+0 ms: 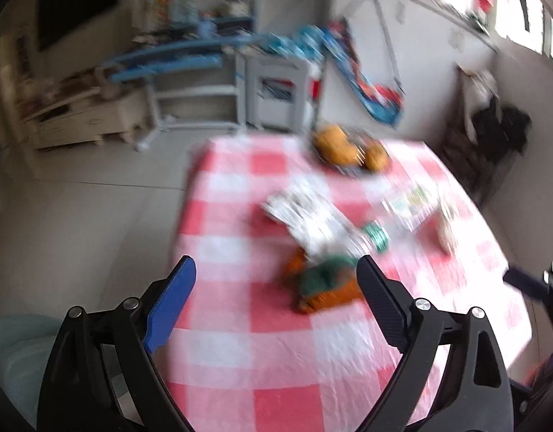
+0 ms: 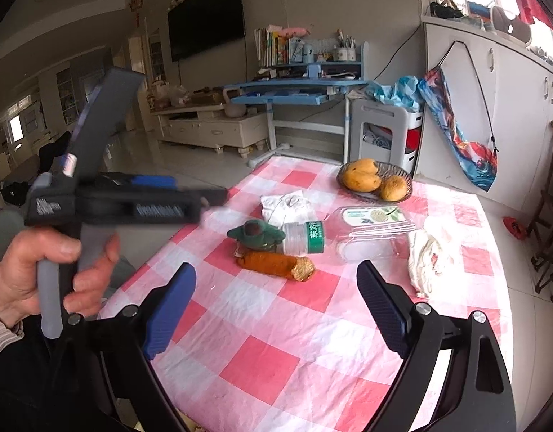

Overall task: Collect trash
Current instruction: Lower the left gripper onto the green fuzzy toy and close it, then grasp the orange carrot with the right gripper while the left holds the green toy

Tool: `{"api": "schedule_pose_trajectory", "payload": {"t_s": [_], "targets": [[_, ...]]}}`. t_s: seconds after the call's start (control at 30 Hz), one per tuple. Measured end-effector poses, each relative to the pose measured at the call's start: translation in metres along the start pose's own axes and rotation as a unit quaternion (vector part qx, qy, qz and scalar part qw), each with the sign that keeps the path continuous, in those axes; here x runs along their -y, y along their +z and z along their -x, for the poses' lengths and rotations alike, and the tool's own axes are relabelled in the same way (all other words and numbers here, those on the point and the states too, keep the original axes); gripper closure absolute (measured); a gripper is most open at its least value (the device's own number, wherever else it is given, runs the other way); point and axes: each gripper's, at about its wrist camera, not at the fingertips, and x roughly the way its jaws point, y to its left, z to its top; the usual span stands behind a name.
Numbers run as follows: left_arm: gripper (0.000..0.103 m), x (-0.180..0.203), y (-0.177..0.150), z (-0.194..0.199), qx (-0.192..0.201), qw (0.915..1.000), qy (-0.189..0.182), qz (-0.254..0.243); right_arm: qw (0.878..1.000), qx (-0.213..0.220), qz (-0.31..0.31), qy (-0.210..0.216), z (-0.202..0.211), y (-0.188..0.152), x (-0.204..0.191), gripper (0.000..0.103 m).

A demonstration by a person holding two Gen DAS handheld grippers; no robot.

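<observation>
Both grippers stand released with nothing between their fingers: the left gripper (image 1: 276, 270) hangs over the near part of the checked tablecloth (image 1: 240, 360), and the right gripper (image 2: 276, 277) hangs over the same cloth. In the right wrist view a person's left hand (image 2: 42, 270) grips the left tool's handle at 9 o'clock. Trash lies mid-table: an orange wrapped roll (image 2: 276, 264) just ahead of the right gripper's fingers, a green avocado-shaped thing (image 2: 256, 234) touching a crushed clear bottle (image 2: 303, 239) at 12 o'clock, a clear plastic box (image 2: 370, 230) at 1 o'clock, a crumpled white bag (image 2: 429, 255) at 2 o'clock, white paper (image 2: 287, 207) behind. A bowl of mangoes (image 2: 375, 180) sits at the far edge
</observation>
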Motion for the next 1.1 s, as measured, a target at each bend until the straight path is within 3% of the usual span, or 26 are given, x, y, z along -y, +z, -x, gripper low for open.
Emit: {"api": "schedule_pose_trajectory", "payload": {"t_s": [0.17,0.33,0.43,0.5,0.57,0.83,1.1], "targets": [[0.016,0.030,-0.006,-0.034,-0.032,0.9967,0.002,-0.074,1.000,-0.009,0.004,-0.002,0.001,-0.003,0.000,0.016],[0.018,0.043,-0.010,-0.064,-0.057,0.9922,0.012,-0.110,1.000,-0.018,-0.004,-0.009,0.000,-0.006,0.007,0.016],[0.033,0.042,-0.008,-0.071,-0.064,0.9923,0.006,-0.106,1.000,-0.025,-0.009,-0.012,-0.003,-0.007,0.012,0.016],[0.062,0.038,-0.005,-0.073,-0.071,0.9930,-0.009,-0.094,0.999,-0.028,-0.011,-0.011,-0.005,-0.007,0.014,0.016],[0.074,0.032,-0.002,-0.070,-0.075,0.9935,-0.024,-0.082,0.999,-0.032,-0.009,-0.010,-0.007,-0.007,0.013,0.016],[0.077,0.006,0.013,-0.025,-0.016,0.9991,-0.014,-0.037,0.999,-0.043,0.002,-0.001,-0.017,-0.006,0.004,0.016],[0.077,-0.025,0.024,-0.010,0.000,0.9987,-0.018,0.048,0.998,-0.057,0.004,0.003,-0.035,-0.003,-0.001,0.016]]}}
